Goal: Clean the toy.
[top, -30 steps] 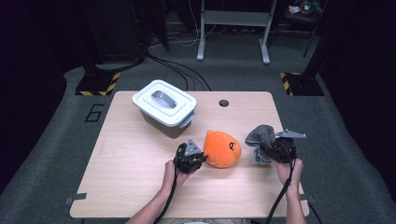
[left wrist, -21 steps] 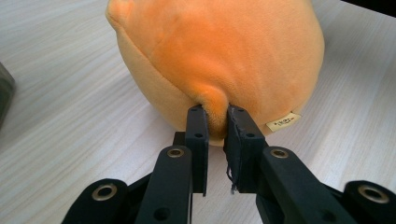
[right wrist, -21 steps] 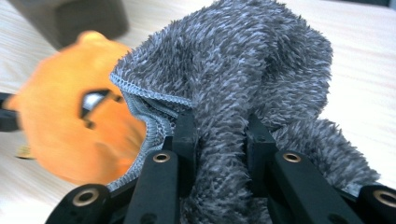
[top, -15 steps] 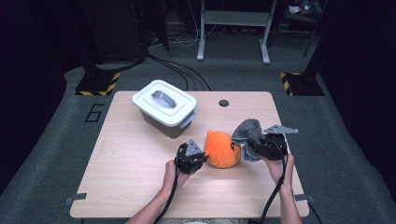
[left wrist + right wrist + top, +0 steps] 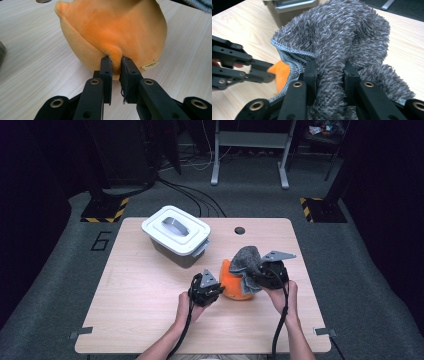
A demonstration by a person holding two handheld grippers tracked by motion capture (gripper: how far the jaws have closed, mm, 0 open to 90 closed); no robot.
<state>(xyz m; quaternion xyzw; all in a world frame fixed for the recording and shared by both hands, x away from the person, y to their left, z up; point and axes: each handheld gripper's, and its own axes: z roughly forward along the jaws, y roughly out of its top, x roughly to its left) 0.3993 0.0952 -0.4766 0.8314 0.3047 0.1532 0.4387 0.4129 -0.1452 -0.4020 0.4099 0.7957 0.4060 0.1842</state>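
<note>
An orange plush toy [image 5: 234,285] [image 5: 112,32] sits on the wooden table [image 5: 140,305], right of centre. My left gripper [image 5: 216,289] [image 5: 116,62] is shut on a pinch of the toy's fabric low on its left side. A fluffy grey cloth [image 5: 246,261] [image 5: 342,37] hangs over the toy's top and right side, bunched in my right gripper [image 5: 256,274] [image 5: 329,66], which is shut on it. In the right gripper view the orange toy [image 5: 280,75] peeks out under the cloth's hem, with the left gripper [image 5: 271,75] at the left.
A white-lidded grey box [image 5: 176,234] with a handle in its lid stands at the back left of the table. A small round hole [image 5: 239,230] lies near the far edge. Cables trail from both grippers toward the person's forearms.
My right gripper has carried the grey cloth left and slightly up, from beside the toy onto it. The left gripper has stayed put on the toy.
</note>
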